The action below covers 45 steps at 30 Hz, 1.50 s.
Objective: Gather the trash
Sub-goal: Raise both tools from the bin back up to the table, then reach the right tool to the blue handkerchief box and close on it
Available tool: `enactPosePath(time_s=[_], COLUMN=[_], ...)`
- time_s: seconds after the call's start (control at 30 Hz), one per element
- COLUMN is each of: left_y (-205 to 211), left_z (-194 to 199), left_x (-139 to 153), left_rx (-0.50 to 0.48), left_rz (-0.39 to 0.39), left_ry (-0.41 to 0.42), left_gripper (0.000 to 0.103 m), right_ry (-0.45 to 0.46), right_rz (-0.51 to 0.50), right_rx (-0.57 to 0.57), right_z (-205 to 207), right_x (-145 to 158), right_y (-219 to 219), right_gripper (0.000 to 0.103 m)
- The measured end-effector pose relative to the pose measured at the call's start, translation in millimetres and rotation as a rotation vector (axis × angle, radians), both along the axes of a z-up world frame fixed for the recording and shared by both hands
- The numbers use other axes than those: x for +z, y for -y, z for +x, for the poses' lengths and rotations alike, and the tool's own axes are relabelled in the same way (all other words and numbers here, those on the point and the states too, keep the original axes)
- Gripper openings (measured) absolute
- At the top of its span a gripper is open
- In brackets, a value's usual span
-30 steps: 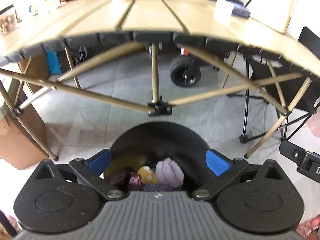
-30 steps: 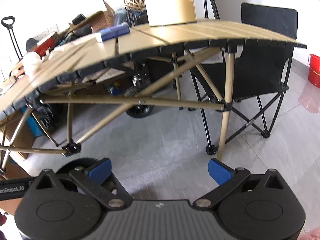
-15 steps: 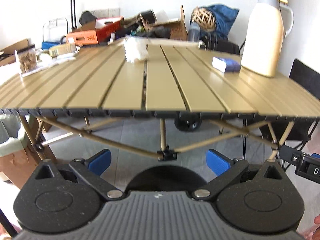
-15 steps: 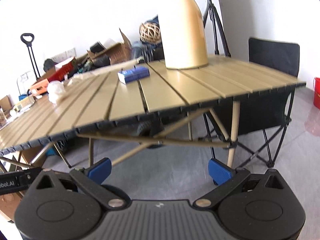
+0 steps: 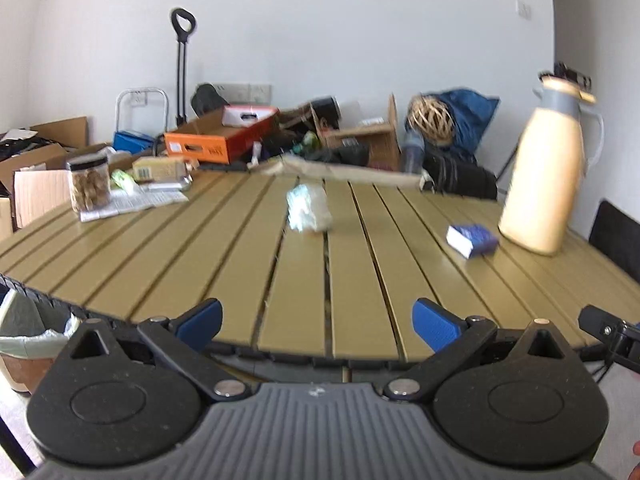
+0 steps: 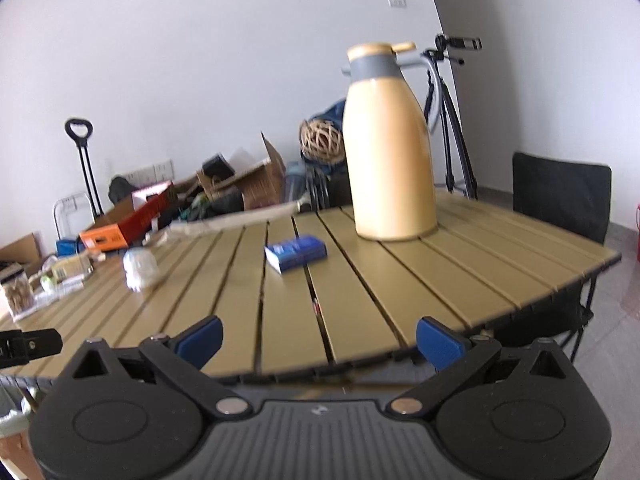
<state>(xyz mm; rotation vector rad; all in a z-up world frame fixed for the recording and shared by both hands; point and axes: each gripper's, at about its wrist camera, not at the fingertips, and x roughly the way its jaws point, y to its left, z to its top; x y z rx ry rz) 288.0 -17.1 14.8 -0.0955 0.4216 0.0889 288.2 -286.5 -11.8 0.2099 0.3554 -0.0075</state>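
Observation:
A crumpled whitish wad of trash (image 5: 308, 213) lies near the middle of the slatted tan table (image 5: 224, 264); the right wrist view shows the wad (image 6: 139, 269) at far left. A small blue box (image 5: 472, 240) (image 6: 295, 253) lies beside a cream thermos jug (image 5: 546, 172) (image 6: 388, 148). My left gripper (image 5: 318, 325) hovers open at the table's near edge, well short of the wad, nothing between its blue fingertips. My right gripper (image 6: 319, 339) is open too, empty, at the near edge facing the box. A lined bin (image 5: 24, 340) shows at lower left below the table.
A jar of snacks (image 5: 89, 183), papers (image 5: 132, 200) and a small carton (image 5: 158, 168) sit at the table's far left. Boxes, an orange crate (image 5: 220, 140) and a trolley handle (image 5: 182, 60) crowd behind. A black folding chair (image 6: 560, 200) and a tripod (image 6: 452, 120) stand right.
Both grippers rose from below the table, where the left looked into a dark bin holding scraps, to above the near edge; the tabletop is in view from above. Both stayed open.

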Motion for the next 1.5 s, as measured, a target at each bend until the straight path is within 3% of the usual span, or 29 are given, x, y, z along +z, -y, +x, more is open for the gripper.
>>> enactPosePath(time_s=[0.2, 0.8, 1.17, 1.5], left_y=[-11, -33, -39, -35], left_z=[15, 84, 151, 208], left_x=[15, 8, 9, 3], left_rx=[0.04, 0.073, 0.04, 0.021], left_rz=[-0.025, -0.041, -0.072, -0.07], left_ry=[0.036, 0.008, -0.033, -0.08], left_gripper=[0.103, 0.103, 0.103, 0.103], right_ry=[0.039, 0.068, 0.014, -0.148], right_rz=[-0.007, -0.018, -0.046, -0.113], right_rx=[-0.001, -0.003, 0.025, 0.073], right_z=[21, 93, 171, 251], right_x=[15, 14, 17, 1], right_y=[-4, -17, -34, -39], right_gripper=[0.103, 0.103, 0.103, 0.103])
